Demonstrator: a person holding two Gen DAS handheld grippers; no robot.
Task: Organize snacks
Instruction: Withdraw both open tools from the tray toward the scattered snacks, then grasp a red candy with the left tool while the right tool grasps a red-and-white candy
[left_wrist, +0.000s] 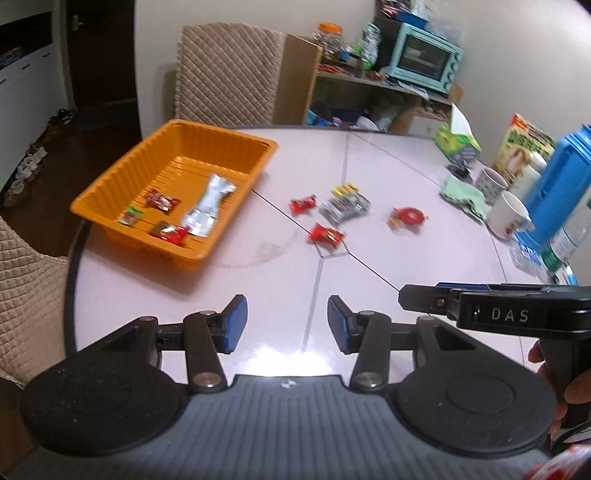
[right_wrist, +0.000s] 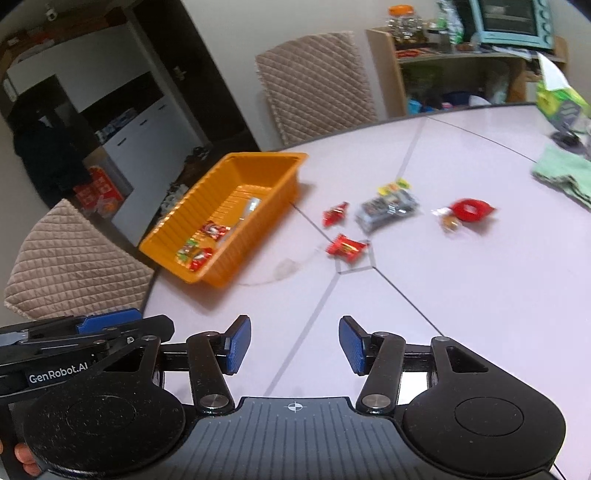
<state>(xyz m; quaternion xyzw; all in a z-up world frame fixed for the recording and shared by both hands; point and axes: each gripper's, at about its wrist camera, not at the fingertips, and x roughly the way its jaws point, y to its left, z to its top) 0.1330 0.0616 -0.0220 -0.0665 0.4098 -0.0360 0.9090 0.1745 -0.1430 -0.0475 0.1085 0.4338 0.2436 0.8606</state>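
Both tongs hang over the near edge of the round pale table, side by side and angled down at its top. The left gripper has its blue pads parted with only bare tabletop between them; it holds nothing. The right gripper stands likewise, its jaws a little apart and empty, just beside the left one, whose black body juts into its view.

Ahead of the left tongs and off to their left sits the orange tray, ribbed along its walls. Inside lie a long silver packet, two red-wrapped snacks and a small green-and-red sweet.

Straight ahead of both tongs, well beyond the pads, the loose snacks lie scattered on the table: a red candy nearest, on the seam where the table panels meet, another red candy farther on, a clear packet with yellow trim just beside that, and a round red-wrapped treat off to the right.

Far to the right of the tongs stand two white mugs, a folded green cloth and a blue jug.
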